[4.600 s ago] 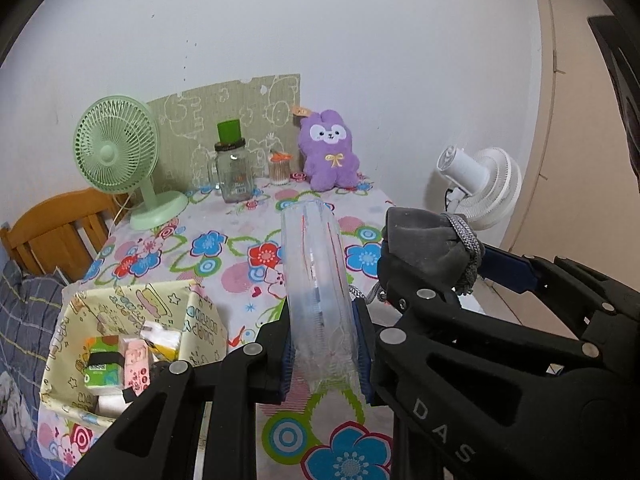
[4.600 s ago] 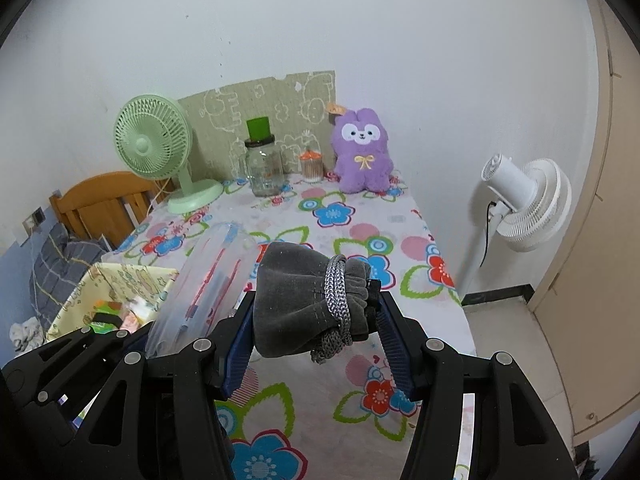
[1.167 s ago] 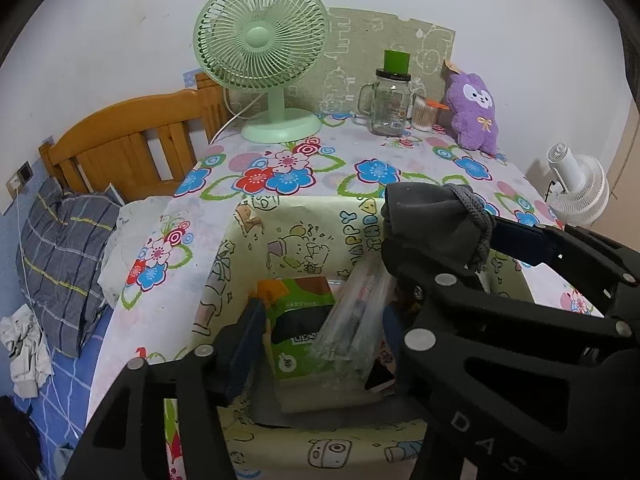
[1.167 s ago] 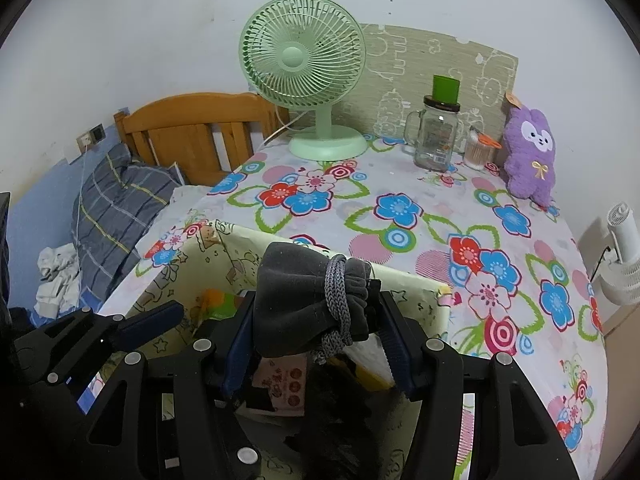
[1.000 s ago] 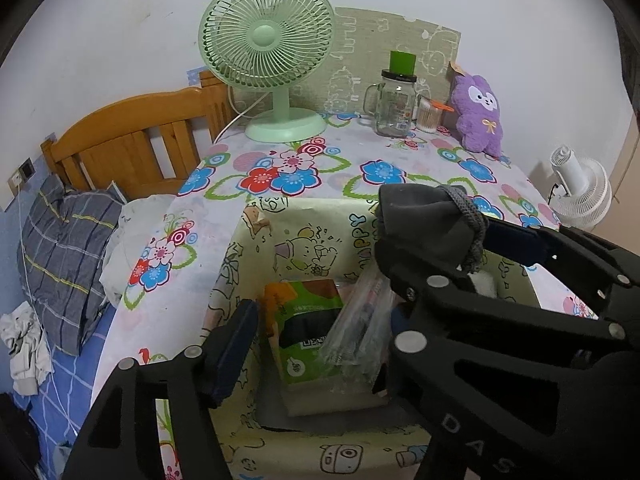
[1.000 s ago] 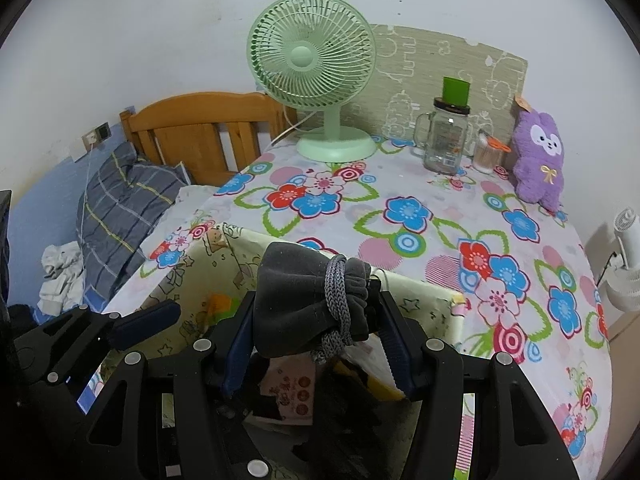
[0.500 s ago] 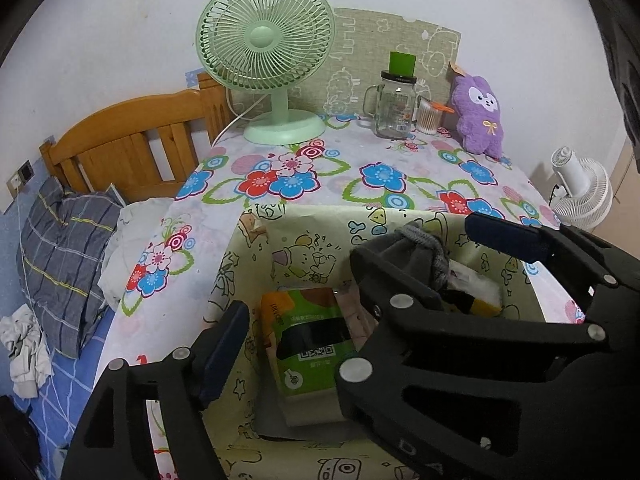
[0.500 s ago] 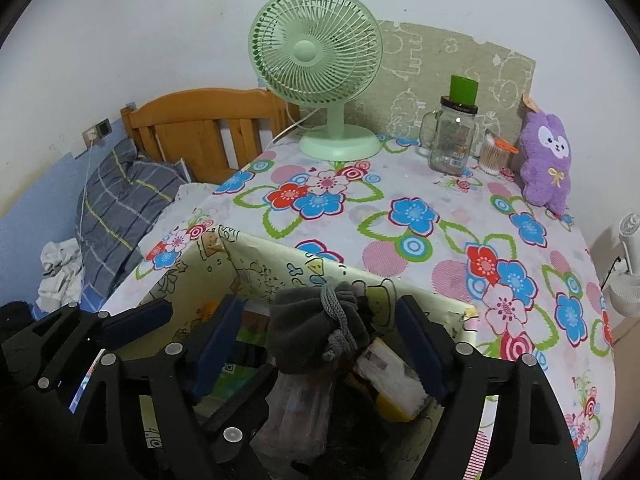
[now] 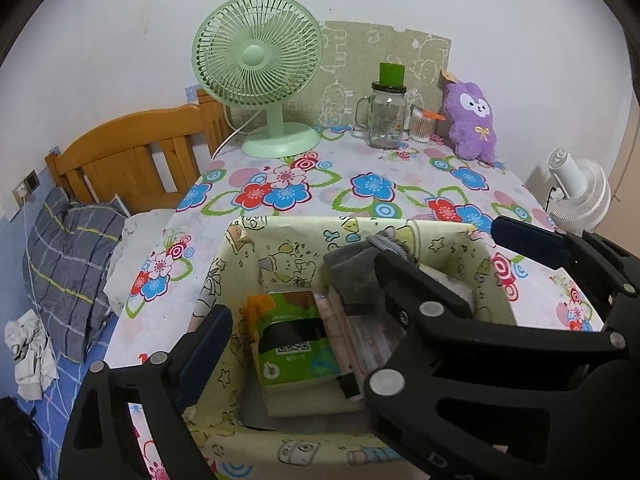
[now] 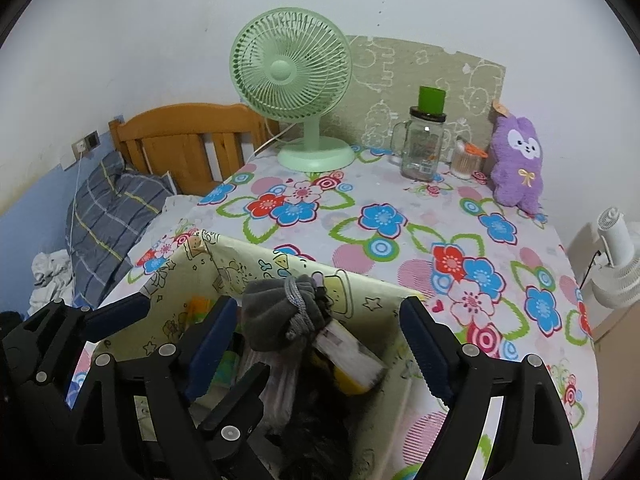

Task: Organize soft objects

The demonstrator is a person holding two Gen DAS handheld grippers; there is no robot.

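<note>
Table [image 10: 500, 216], covered by a smooth cloth printed with bold red, blue and pink flowers, carrying all items below. Beside it, a wooden slatted bed frame [image 10: 188, 140] with a grey plaid pillow [image 10: 108, 220]. At the table's near edge stands a soft-sided fabric bin [image 9: 452, 240], pale yellow with cartoon line drawings, its thin walls slightly creased and its top open. Against the wall: a pale green desk fan [image 10: 292, 68] with a round wire grille and disc base; a fuzzy purple plush rabbit [image 10: 518, 164], upright; a clear glass mug-jar [image 10: 422, 152] with a cylindrical green cap. Inside the bin lie a grey velvety drawstring pouch [image 10: 272, 320], rounded and cinched with a knitted cord, resting on top of a crinkled clear plastic bag [image 10: 280, 384]; a glossy green box-shaped pack [image 9: 296, 340]; and a yellow-and-white packet [image 10: 352, 360]. The left hand-held gripper [image 9: 292, 344], rigid black plastic with flat blue pads, is over the bin with its jaws opening and spread wide; the green pack lies below the gap, unpressed. The right hand-held gripper [image 10: 320, 348], of the same build, has its jaws opening; the pouch sits between the pads, touched by neither.
</note>
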